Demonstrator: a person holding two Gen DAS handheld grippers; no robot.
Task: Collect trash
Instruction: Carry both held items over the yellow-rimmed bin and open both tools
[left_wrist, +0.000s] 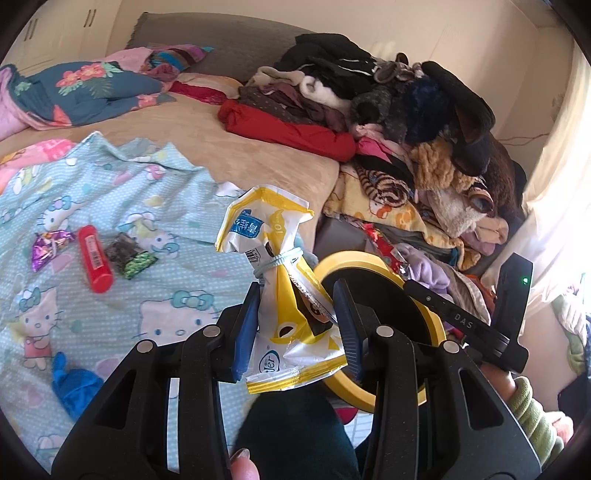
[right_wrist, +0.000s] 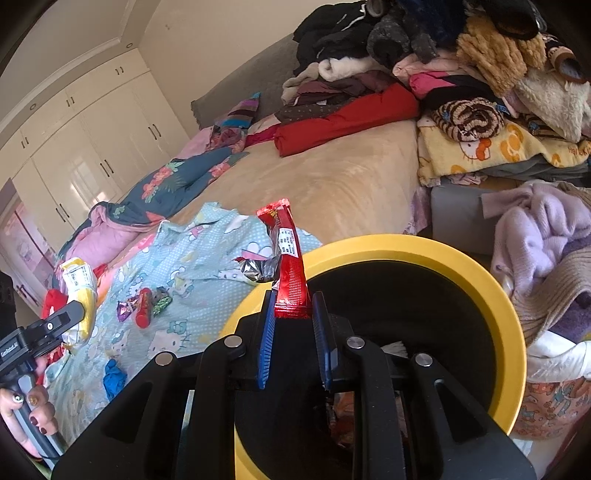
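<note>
The left tongs (left_wrist: 295, 325), low in the centre of the left wrist view, are clamped on a crumpled yellow-and-white bag (left_wrist: 280, 295) tied with a pale band. The right tongs (right_wrist: 293, 332), at the centre bottom of the right wrist view, are clamped on the lower end of a red wrapper (right_wrist: 290, 273), which stands upright over the near rim of the yellow bin (right_wrist: 480, 280). On the blue cartoon-print sheet (left_wrist: 129, 192) at left lie a purple wrapper (left_wrist: 50, 247), a red tube (left_wrist: 95, 264), a dark green-edged packet (left_wrist: 129, 258) and a blue crumpled piece (left_wrist: 75, 386).
</note>
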